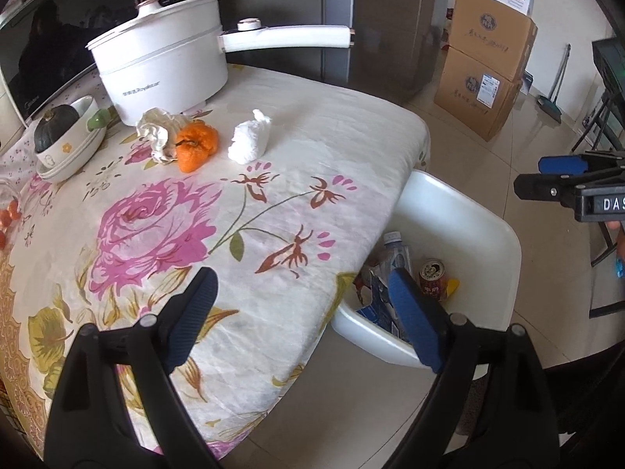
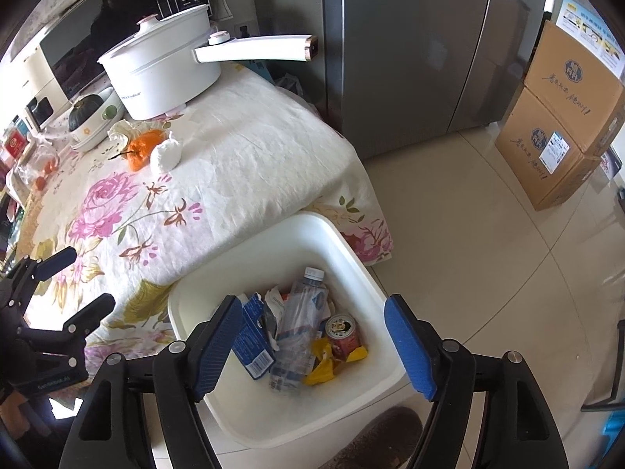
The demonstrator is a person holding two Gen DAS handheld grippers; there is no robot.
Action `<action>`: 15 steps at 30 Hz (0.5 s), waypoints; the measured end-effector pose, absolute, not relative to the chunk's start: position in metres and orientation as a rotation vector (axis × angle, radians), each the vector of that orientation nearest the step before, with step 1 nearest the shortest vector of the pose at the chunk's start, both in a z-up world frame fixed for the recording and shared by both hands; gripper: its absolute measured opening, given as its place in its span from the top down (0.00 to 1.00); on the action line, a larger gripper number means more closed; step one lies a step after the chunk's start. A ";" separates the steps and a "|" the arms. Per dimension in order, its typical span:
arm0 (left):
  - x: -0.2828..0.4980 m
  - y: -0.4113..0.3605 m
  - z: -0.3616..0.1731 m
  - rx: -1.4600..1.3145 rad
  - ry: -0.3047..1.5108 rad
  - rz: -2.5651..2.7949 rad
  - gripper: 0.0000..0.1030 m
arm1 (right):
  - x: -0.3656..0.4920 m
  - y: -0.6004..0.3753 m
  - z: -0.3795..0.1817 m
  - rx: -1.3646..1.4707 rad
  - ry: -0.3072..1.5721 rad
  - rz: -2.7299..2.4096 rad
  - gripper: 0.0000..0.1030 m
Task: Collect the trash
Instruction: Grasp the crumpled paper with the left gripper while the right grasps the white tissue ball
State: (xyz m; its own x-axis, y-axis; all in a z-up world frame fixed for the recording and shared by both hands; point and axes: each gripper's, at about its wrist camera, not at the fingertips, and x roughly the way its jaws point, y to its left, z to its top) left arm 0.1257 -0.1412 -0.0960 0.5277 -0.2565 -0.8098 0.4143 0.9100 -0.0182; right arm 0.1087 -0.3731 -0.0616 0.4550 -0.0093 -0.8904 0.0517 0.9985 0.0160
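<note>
Flowered cloth covers the surface (image 1: 273,125), and a white bin (image 2: 273,422) is set on the tiled floor at its corner. In the bin a clear bottle (image 2: 300,324), a blue carton (image 2: 254,344), a red can (image 2: 343,332) and a yellow wrapper (image 2: 324,367) are seen. At eleven o'clock on the cloth, a crumpled tissue (image 1: 250,138) and orange peel (image 1: 195,144) are left beside a white pot (image 1: 164,66). The left tool (image 1: 304,308) is spread wide, empty; the right tool (image 2: 312,336) is held open above the bin, nothing gripped.
</note>
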 end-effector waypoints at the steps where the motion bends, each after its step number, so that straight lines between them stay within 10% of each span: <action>1: 0.128 -0.135 -0.096 0.165 0.940 -0.399 0.11 | 0.110 -0.371 -0.060 0.041 1.093 -0.035 0.23; 15: 0.170 -0.061 -0.096 0.014 0.934 -0.270 0.07 | 0.170 -0.308 -0.051 0.082 1.041 0.025 0.19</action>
